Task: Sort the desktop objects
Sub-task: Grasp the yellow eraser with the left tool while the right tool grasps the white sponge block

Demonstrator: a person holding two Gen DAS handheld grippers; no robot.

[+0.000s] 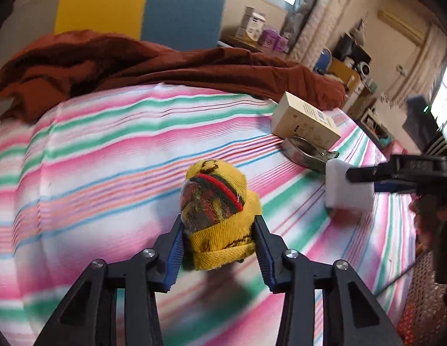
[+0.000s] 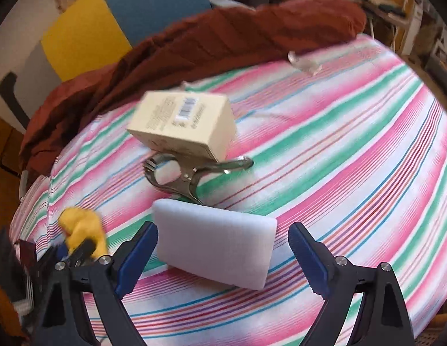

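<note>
My left gripper [image 1: 218, 222] is shut on a yellow rolled sock [image 1: 219, 207] with red and green bands, holding it above the striped cloth [image 1: 108, 150]. My right gripper [image 2: 223, 230] is open around a white sponge block [image 2: 214, 248] that rests on the cloth; its left pad is at the sponge's edge and the right pad stands apart. In the left wrist view the right gripper [image 1: 353, 177] shows at the right by the sponge [image 1: 349, 184]. The sock also shows in the right wrist view [image 2: 83, 230]. A cream box [image 2: 184, 122] lies beside a metal clamp [image 2: 191, 173].
A rust-brown blanket [image 1: 136, 60] is heaped along the far side of the striped surface. The cream box [image 1: 307, 121] and the metal clamp [image 1: 307, 150] lie at the right in the left wrist view. A small clear object [image 2: 304, 62] lies near the blanket. Furniture stands beyond.
</note>
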